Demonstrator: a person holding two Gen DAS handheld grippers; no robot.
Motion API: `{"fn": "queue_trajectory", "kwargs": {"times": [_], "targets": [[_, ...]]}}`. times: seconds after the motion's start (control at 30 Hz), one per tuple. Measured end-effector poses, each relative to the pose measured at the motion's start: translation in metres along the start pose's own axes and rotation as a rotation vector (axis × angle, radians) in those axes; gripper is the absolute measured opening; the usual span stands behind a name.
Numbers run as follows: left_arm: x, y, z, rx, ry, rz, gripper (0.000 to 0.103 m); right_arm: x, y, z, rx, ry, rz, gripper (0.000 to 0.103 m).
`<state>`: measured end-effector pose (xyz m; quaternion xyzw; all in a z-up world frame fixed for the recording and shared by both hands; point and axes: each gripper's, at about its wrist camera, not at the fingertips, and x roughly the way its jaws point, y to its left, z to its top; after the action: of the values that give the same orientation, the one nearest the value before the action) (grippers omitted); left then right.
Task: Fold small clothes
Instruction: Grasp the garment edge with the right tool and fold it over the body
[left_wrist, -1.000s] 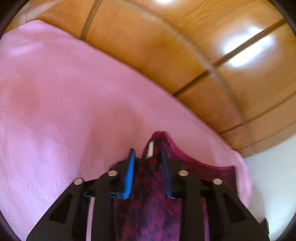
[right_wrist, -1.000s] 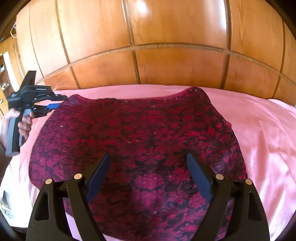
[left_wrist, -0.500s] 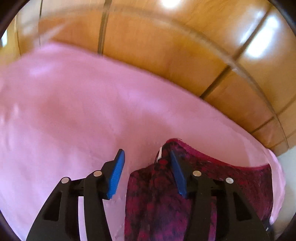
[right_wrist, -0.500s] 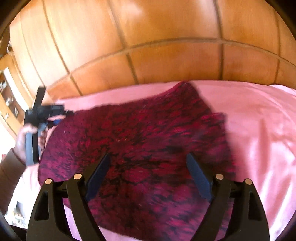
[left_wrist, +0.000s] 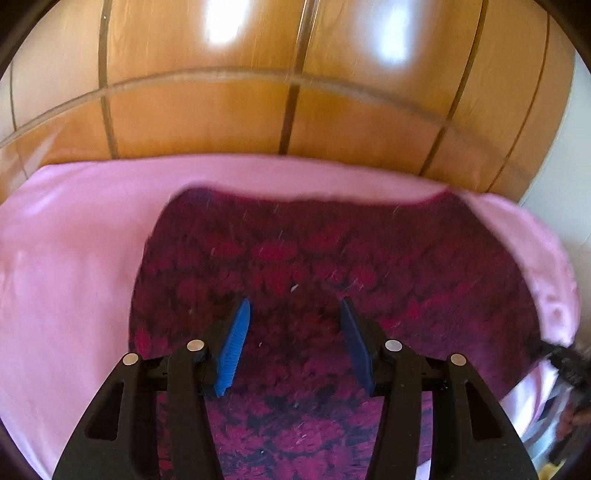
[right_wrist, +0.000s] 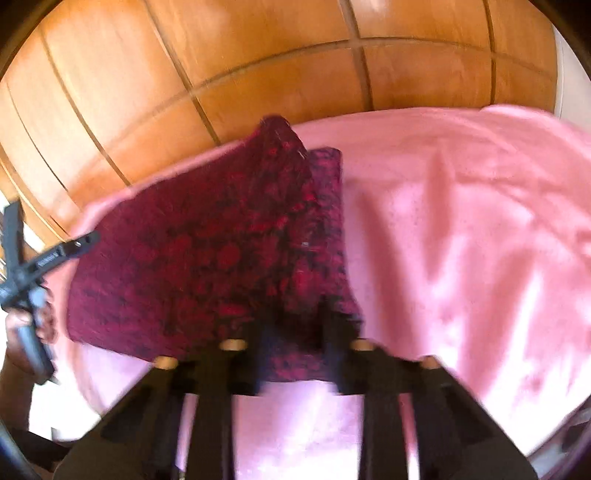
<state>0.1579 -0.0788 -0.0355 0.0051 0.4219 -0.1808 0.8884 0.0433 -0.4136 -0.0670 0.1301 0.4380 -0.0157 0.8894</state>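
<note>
A dark red and black patterned garment (left_wrist: 332, 266) lies spread on a pink bedspread (left_wrist: 66, 266). My left gripper (left_wrist: 293, 306) is open and empty, hovering over the garment's middle. In the right wrist view the garment (right_wrist: 207, 251) lies to the left, with its right edge raised in a fold. My right gripper (right_wrist: 291, 317) is blurred; its fingers stand close together at the garment's near right corner, with cloth between them. The left gripper (right_wrist: 37, 258) also shows at the far left of that view, in a hand.
A wooden panelled wall (left_wrist: 295, 92) stands right behind the bed. The pink bedspread (right_wrist: 461, 240) stretches wide to the right of the garment. The right gripper's handle (left_wrist: 569, 369) shows at the right edge of the left wrist view.
My left gripper let go of the garment's corner, opened wide and swung over its middle. My right gripper went from open above the cloth to closed on its near right corner.
</note>
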Motion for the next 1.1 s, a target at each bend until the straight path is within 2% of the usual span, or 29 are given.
{"fn": "queue_trajectory", "kwargs": {"times": [0.1, 0.2, 0.27, 0.33, 0.4, 0.53, 0.6, 0.67, 0.77, 0.87, 1.03, 1.1], "targets": [[0.015, 0.002, -0.003, -0.01, 0.024, 0.0, 0.049, 0.006, -0.01, -0.004, -0.044, 0.015, -0.064, 0.012], [0.018, 0.002, -0.002, -0.021, 0.026, 0.013, 0.049, 0.022, -0.026, -0.013, 0.016, 0.045, -0.019, 0.014], [0.013, 0.005, -0.001, -0.035, 0.026, 0.008, 0.049, 0.018, -0.026, -0.012, 0.027, 0.041, -0.01, 0.017], [0.006, 0.005, -0.001, -0.044, 0.015, -0.004, 0.049, 0.013, -0.024, -0.012, 0.016, 0.042, -0.013, 0.026], [-0.002, 0.009, -0.003, -0.049, -0.001, -0.004, 0.049, 0.002, -0.024, -0.008, 0.018, 0.031, 0.0, 0.05], [-0.021, 0.015, -0.014, -0.078, -0.042, 0.029, 0.049, -0.01, -0.02, 0.006, 0.032, -0.017, 0.059, 0.064], [-0.031, 0.024, -0.02, -0.109, -0.066, 0.047, 0.049, -0.006, -0.016, 0.014, 0.033, -0.021, 0.084, 0.08], [-0.042, 0.029, -0.027, -0.135, -0.084, 0.046, 0.049, 0.0, -0.013, 0.019, 0.039, -0.018, 0.103, 0.083], [-0.051, 0.032, -0.033, -0.153, -0.096, 0.003, 0.049, 0.015, -0.016, 0.028, 0.081, -0.002, 0.156, 0.086], [-0.053, 0.025, -0.041, -0.109, -0.089, -0.031, 0.049, 0.034, -0.026, 0.034, 0.157, 0.041, 0.211, 0.087], [-0.045, 0.003, -0.046, -0.016, -0.072, 0.002, 0.049, 0.049, -0.035, 0.029, 0.222, 0.073, 0.294, 0.09], [-0.038, -0.003, -0.046, 0.001, -0.057, 0.025, 0.054, 0.047, -0.036, 0.027, 0.217, 0.07, 0.305, 0.089]]}}
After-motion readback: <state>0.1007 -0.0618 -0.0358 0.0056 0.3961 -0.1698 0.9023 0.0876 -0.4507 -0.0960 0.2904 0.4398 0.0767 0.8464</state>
